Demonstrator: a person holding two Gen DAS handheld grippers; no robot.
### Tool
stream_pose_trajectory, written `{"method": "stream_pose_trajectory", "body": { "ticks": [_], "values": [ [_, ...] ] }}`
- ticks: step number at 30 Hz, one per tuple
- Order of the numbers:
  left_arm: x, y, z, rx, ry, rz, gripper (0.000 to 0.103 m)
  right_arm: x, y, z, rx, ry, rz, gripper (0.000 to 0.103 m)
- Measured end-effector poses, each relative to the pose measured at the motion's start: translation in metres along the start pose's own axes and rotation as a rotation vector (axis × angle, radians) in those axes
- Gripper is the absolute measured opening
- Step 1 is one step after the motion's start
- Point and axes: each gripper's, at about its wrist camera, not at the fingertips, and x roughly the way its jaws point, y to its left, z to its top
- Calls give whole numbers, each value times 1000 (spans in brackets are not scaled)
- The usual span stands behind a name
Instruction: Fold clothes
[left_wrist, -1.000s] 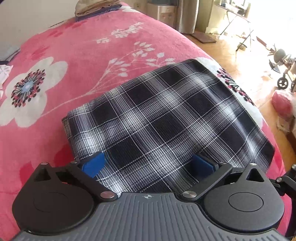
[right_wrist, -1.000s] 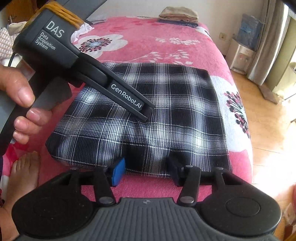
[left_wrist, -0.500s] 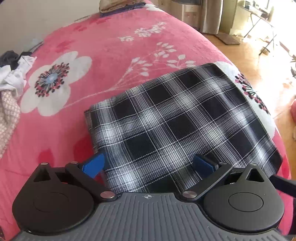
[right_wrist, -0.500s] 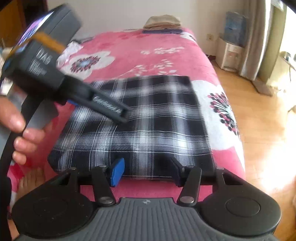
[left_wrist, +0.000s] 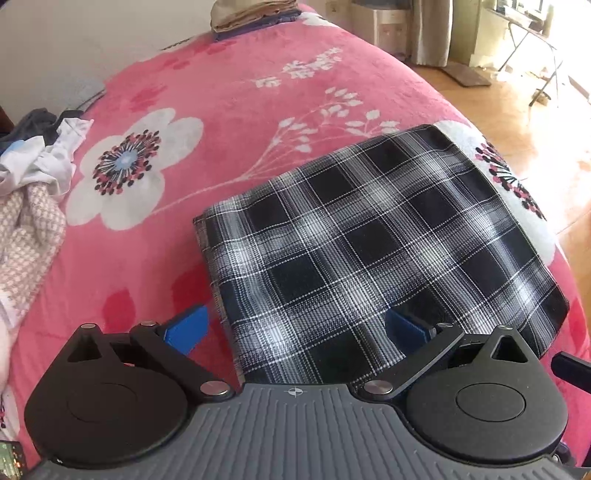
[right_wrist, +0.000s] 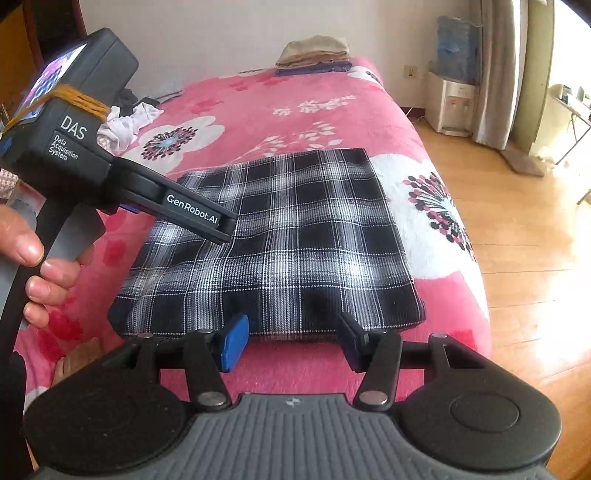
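My black-and-white plaid folded garment (right_wrist: 273, 240) lies flat on the pink floral bed (left_wrist: 229, 92). My left gripper (left_wrist: 295, 328) and right gripper (right_wrist: 291, 341) hover with jaws apart, empty. Likely next: one more fold, or moving it to the stack.

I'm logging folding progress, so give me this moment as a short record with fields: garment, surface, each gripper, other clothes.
garment: plaid cloth, folded into a flat rectangle
surface: pink floral blanket on a bed
left gripper: open, above the cloth's near corner
right gripper: open, at the cloth's near edge, nothing held
other clothes: folded stack at far end; loose pile at the blanket's left edge
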Motion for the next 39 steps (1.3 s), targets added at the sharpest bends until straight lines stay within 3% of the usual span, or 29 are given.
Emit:
{"method": "stream_pose_trajectory", "body": {
  "ticks": [5, 7, 14, 16, 20, 22, 28, 34, 39],
  "values": [
    [-10, 9, -7, 16, -63, 14, 103, -10, 5, -2, -1, -22, 8, 56],
    [-15, 18, -13, 17, -93, -13, 103, -14, 5, -3, 8, -35, 20, 56],
    [-27, 71, -38, -179, -165, -176, 103, -25, -22, 7, 126, -87, 101, 57],
    [-27, 85, -44, -209, -216, -248, 103, -24, -38, 14, 195, -100, 148, 61],
    [-11, 95, -48, -186, -243, -292, 103, -14, -75, 28, 335, -102, 240, 66],
    [0, 99, -48, -200, -226, -325, 103, -6, -91, 33, 380, -96, 265, 68],
    [32, 114, -54, -314, -217, -548, 103, 41, -125, 48, 415, -48, 275, 69],
    [61, 121, -54, -350, -134, -655, 94, 99, -155, 55, 507, 35, 316, 69],
    [83, 140, -55, -490, -103, -784, 90, 119, -160, 64, 502, 59, 382, 70]
  ]
}}
